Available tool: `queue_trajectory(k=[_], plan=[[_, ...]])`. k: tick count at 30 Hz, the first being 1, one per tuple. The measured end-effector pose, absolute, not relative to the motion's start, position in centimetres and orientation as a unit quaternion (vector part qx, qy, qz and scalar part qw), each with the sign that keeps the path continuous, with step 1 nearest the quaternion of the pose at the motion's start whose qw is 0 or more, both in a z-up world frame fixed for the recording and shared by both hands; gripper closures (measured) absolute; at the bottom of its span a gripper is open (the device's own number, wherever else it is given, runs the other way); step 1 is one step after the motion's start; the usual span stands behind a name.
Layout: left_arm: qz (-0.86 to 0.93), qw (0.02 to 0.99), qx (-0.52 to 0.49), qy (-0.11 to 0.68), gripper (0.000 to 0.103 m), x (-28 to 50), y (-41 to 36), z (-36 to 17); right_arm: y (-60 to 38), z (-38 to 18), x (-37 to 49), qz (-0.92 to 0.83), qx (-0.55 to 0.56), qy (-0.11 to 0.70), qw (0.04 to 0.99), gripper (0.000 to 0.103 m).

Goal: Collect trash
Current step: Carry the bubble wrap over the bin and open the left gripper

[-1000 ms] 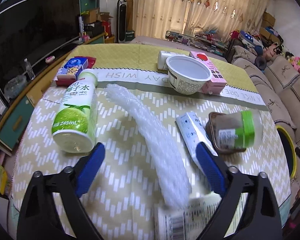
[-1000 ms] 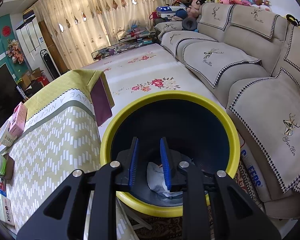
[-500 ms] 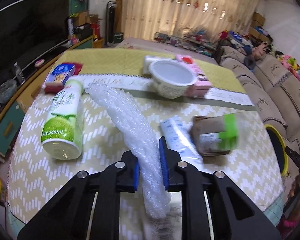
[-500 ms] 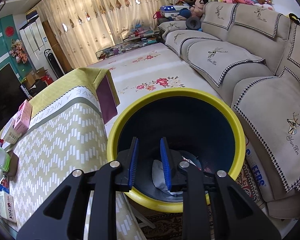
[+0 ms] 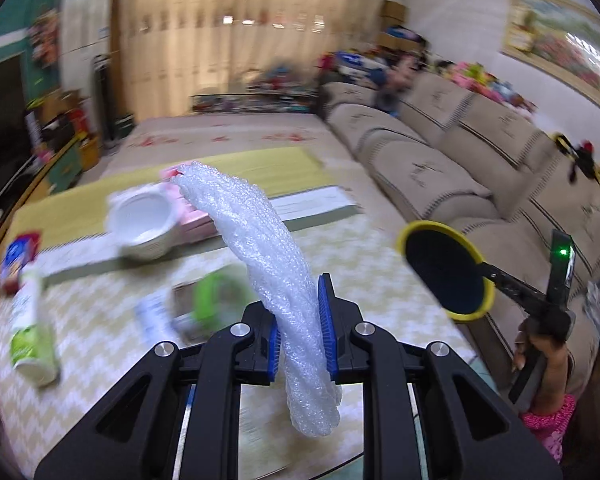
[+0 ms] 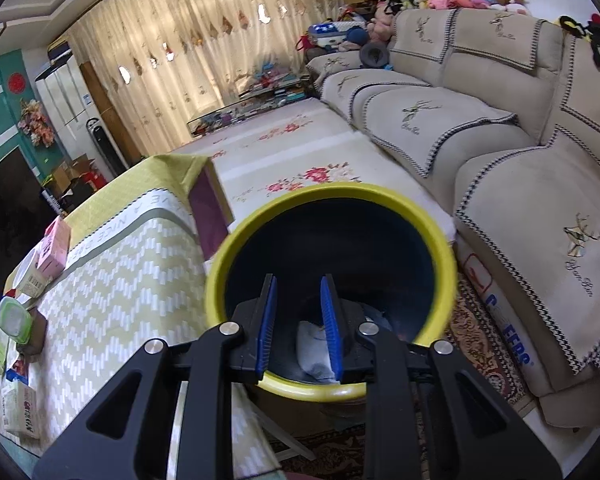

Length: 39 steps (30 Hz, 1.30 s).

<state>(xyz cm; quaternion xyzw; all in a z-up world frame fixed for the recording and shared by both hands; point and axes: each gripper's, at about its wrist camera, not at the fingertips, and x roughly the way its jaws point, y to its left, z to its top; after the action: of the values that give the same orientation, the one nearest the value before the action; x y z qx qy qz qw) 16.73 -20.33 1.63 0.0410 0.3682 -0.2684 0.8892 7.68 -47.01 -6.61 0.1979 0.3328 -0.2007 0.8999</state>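
1. Since the earlier frame, left gripper (image 5: 300, 336) closed on bubble-wrap roll (image 5: 260, 240) and lifted it off table (image 5: 100, 312).
2. Right view alone shows bin (image 6: 240, 256) interior: white trash.
3. Right gripper (image 6: 300, 324): narrow gap, empty, over bin.

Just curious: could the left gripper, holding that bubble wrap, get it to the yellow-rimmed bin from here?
Probably yes. The left gripper grips the bubble wrap, and nothing visible stands between it and the bin.
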Motion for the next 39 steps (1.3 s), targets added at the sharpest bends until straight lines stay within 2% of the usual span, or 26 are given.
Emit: queue_trajectory(k=[10, 14, 22, 23, 27, 32, 39], plan=[[-0.385, 0.83, 0.117, 0.387, 0.085, 17.2, -37.1, 0.1, -50.7, -6.4, 2.9, -0.24, 0.207, 0.317, 0.894, 0.077], [-0.409, 0.803, 0.161, 0.403, 0.085, 17.6, -44.6, -2.1, -52.8, -6.9, 1.4, -0.257, 0.223, 0.314, 0.886, 0.077], [-0.411, 0.761, 0.201, 0.46, 0.082, 20.5, -53.9, -7.4, -55.4, -7.9, -0.4, -0.272, 0.24, 0.315, 0.877, 0.077], [-0.409, 0.758, 0.206, 0.465, 0.08, 20.8, -54.8, -7.9, -55.6, -8.1, -0.5, -0.273, 0.242, 0.315, 0.876, 0.077], [-0.39, 0.758, 0.225, 0.472, 0.036, 21.6, -57.2, -9.4, -56.0, -8.7, -0.8, -0.275, 0.25, 0.318, 0.872, 0.077], [-0.39, 0.754, 0.215, 0.483, 0.029, 22.0, -57.5, -9.6, -56.1, -9.3, -0.8, -0.272, 0.254, 0.322, 0.871, 0.077], [-0.397, 0.769, 0.185, 0.466, 0.022, 20.9, -52.0, -6.3, -55.1, -9.5, 0.0, -0.259, 0.252, 0.328, 0.873, 0.076]])
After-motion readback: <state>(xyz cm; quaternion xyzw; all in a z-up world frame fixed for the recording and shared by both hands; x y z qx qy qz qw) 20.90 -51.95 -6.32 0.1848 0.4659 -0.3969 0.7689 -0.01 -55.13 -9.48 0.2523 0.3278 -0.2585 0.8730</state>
